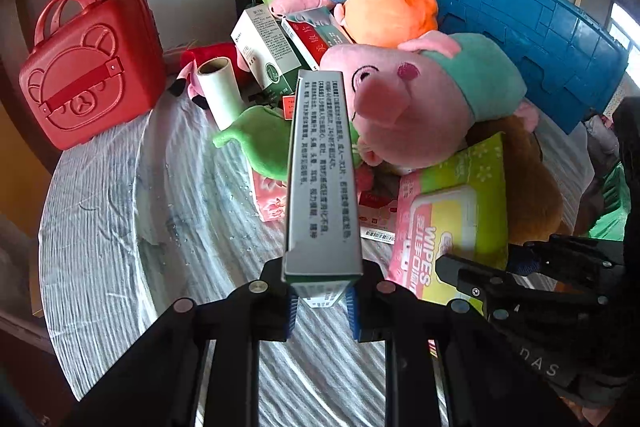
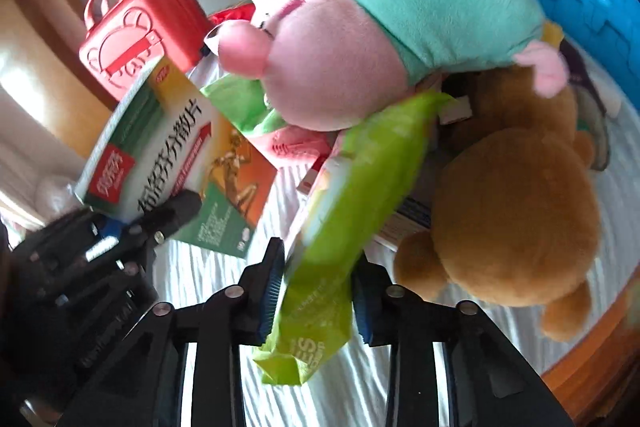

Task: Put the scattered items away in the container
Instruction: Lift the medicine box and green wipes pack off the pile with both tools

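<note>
1. Medicine box [image 1: 322,183] stands clamped by its near end between the pads of the left gripper [image 1: 322,301], its long body pointing away toward the toy pile.
2. Wipes pack [image 2: 352,211], green and soft, sits between the right gripper's [image 2: 318,293] fingers, which press on its sides.
3. Beyond both, a pink pig plush [image 1: 420,99] lies before the blue crate [image 1: 520,27]; a red case [image 1: 88,67] stands far left.
</note>
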